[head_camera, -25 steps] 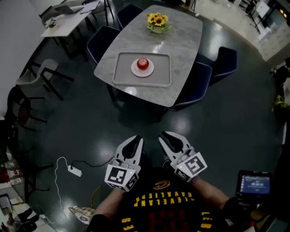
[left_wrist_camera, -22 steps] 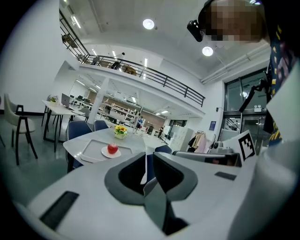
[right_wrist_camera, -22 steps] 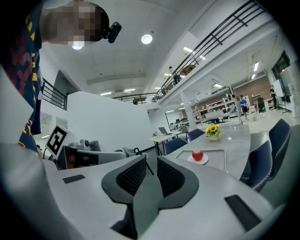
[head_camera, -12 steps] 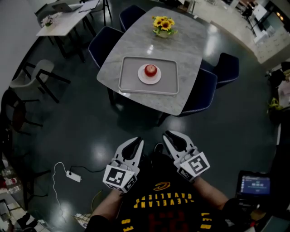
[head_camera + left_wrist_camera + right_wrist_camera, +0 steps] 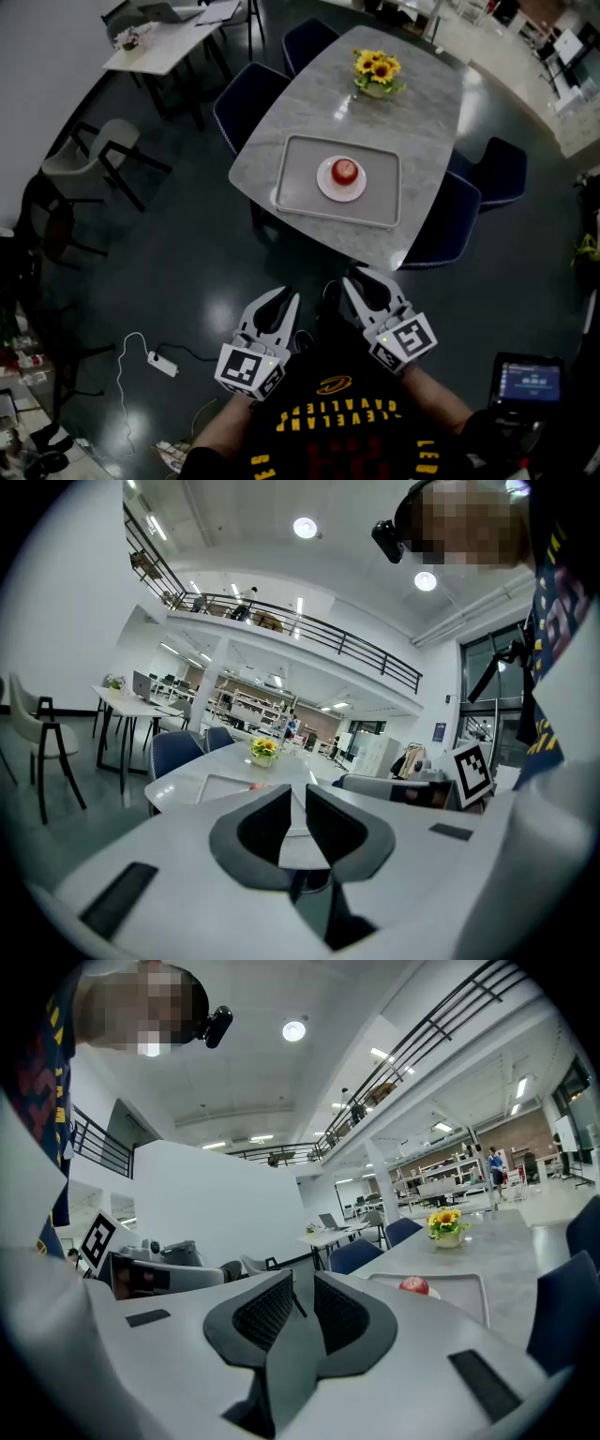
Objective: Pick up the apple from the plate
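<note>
At the lower left of the middle of the head view, the left gripper (image 5: 287, 296) hangs over the dark floor, close to the person's body. Its jaws are almost together, with only a thin slit between them and nothing in it.

Further right and higher up, near the middle of the frame, is the red apple (image 5: 345, 170). It sits on a small white plate (image 5: 328, 185), the plate is on a grey tray (image 5: 295, 178), and the tray is on the marble table (image 5: 422, 112). Nothing is touching the apple.

Right of the left gripper, the right gripper (image 5: 361, 279) points at the table. Its jaws are narrow too, and empty.

I think picking up has not begun. Both grippers are well apart from the apple. Next, one must get near, open wide, and close gently around the round apple.
</note>
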Tool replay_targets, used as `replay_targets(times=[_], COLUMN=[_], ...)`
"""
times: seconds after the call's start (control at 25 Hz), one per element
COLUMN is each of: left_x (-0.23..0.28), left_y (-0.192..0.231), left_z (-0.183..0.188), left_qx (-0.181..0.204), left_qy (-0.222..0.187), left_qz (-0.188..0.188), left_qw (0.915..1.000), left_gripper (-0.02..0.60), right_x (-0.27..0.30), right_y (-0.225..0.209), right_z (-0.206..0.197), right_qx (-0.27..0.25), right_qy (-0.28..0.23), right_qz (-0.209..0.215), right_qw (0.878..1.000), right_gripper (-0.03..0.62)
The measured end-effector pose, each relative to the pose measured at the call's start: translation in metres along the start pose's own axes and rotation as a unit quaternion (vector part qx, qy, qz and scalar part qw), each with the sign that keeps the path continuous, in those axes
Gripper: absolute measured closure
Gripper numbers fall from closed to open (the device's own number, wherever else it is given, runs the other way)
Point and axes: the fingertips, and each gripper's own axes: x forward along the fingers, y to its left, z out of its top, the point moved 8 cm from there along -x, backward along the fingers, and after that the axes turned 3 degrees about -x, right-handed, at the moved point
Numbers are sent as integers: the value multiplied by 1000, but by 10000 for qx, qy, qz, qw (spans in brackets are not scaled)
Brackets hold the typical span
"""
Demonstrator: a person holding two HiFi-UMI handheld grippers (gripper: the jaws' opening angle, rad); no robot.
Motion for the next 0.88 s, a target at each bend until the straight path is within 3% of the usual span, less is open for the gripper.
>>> replay_targets(times=[0.08, 0.2, 0.28, 0.64, 0.88], left_x=[13, 37, 54, 126, 162], left_y=[9, 15, 16, 16, 35], left_z=[9, 16, 21, 44, 46], left_qx=[59, 137, 190, 320, 245], left_qy=[-78, -116, -120, -37, 196], left_qz=[158, 268, 241, 412, 559], left_qw=[9998, 9995, 9995, 9986, 9979], left_gripper=[543, 491, 491, 491, 491], right_x=[15, 28, 33, 50, 57], right_y=[-12, -35, -54, -133, -177], right_z=[6, 14, 19, 36, 26], right_qx=[-16, -37, 7, 171, 225], right_qy=[-58, -138, -99, -71, 85], right_qz=[57, 67, -14, -40, -182], right_qw=[10000, 9999, 9999, 9998, 9995], right_gripper=[536, 529, 505, 505, 505])
